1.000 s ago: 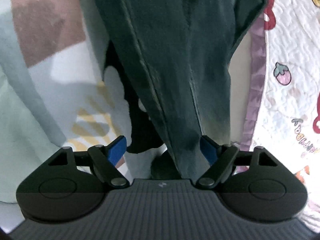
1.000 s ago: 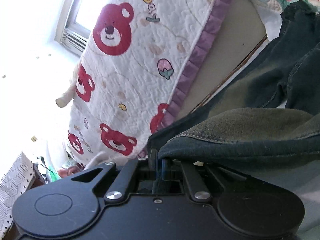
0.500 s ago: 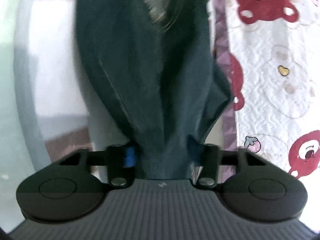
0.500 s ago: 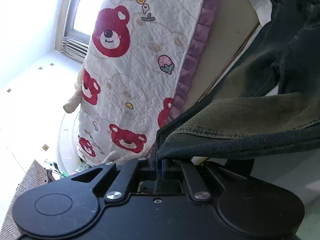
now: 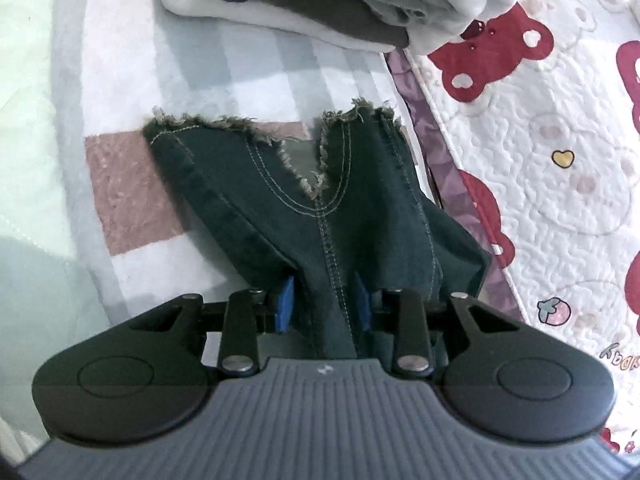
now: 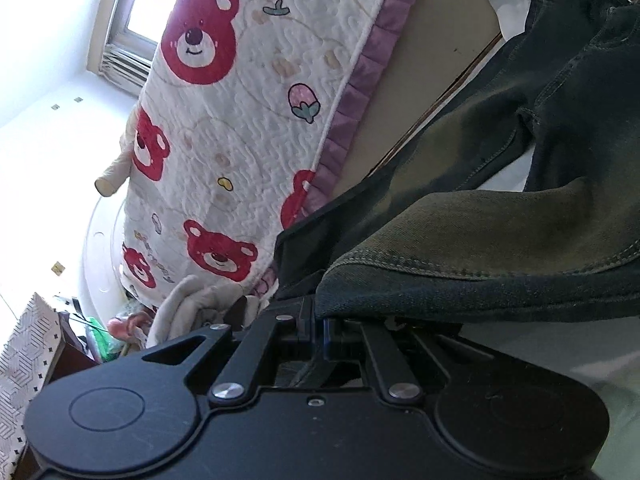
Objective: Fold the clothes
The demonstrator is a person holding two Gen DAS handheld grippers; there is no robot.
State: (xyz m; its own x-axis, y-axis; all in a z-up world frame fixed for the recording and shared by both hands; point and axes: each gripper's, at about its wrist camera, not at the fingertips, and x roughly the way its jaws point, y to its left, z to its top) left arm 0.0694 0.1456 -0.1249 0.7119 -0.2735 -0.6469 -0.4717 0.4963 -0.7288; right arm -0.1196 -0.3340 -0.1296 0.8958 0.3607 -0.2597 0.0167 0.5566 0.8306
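Observation:
Dark denim jeans [image 5: 320,208] lie on a checked blanket [image 5: 132,92], their frayed leg hems pointing away from me in the left wrist view. My left gripper [image 5: 323,300] is shut on a bunched fold of the jeans, with its blue pads [image 5: 285,304] pressed into the cloth from both sides. In the right wrist view the jeans [image 6: 500,240] drape across the frame, and my right gripper [image 6: 320,322] is shut on a stitched edge of them.
A stack of folded clothes [image 5: 340,4] lies on the blanket beyond the hems. A white quilt with red bears and a purple frill [image 5: 560,152] [image 6: 248,112] borders the blanket. A window [image 6: 132,20] and floor clutter [image 6: 108,328] show in the right wrist view.
My left gripper went from open to shut on the jeans and swung so that the frayed hems and the folded stack came into view. My right gripper stayed shut on the denim edge, shifting slightly.

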